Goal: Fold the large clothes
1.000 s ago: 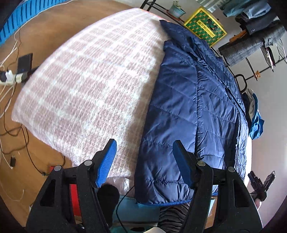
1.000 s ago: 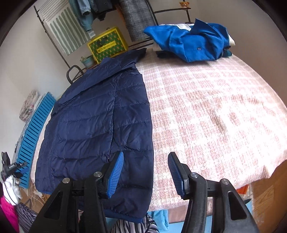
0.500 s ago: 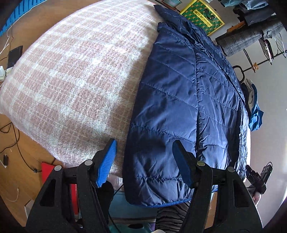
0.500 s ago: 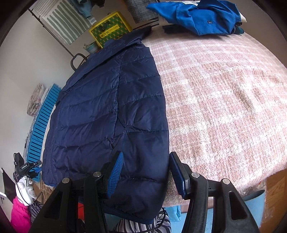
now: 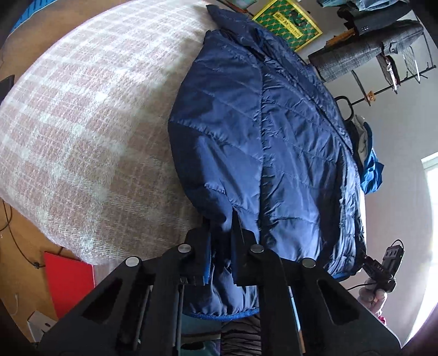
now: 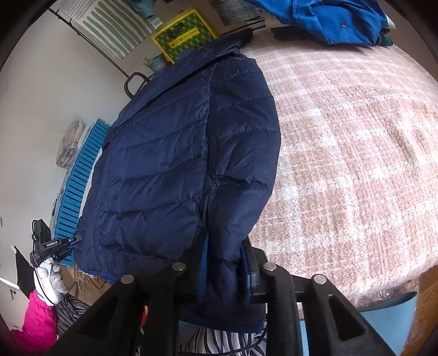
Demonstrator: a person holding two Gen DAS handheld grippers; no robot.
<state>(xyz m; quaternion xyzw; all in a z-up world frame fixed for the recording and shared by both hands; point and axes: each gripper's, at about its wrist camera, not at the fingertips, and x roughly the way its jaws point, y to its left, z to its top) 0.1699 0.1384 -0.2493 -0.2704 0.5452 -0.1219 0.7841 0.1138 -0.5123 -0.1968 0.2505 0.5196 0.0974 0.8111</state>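
Left wrist view: the left gripper (image 5: 221, 232), black with blue pads, is clamped on the near hem corner of the navy quilted puffer jacket (image 5: 262, 153). The glossy, stitched fabric bunches between the closed fingers. The jacket lies lengthwise on the pink-and-white checked woven bedspread (image 5: 82, 131), collar far away, its hem hanging over the near edge. A red flat box (image 5: 68, 276) sits on the wooden floor (image 5: 24, 260) below. Behind the collar stands a yellow-framed green patterned board (image 5: 287, 24), with a grey tweed garment (image 5: 353, 54) draped on a black rack.

Right wrist view: the right gripper (image 6: 223, 269) pinches the opposite hem corner of the same jacket (image 6: 169, 153); puffy cloth fills the gap between its fingers. A crumpled bright blue garment (image 6: 336, 19) rests at the far end of the bedspread (image 6: 356, 153).
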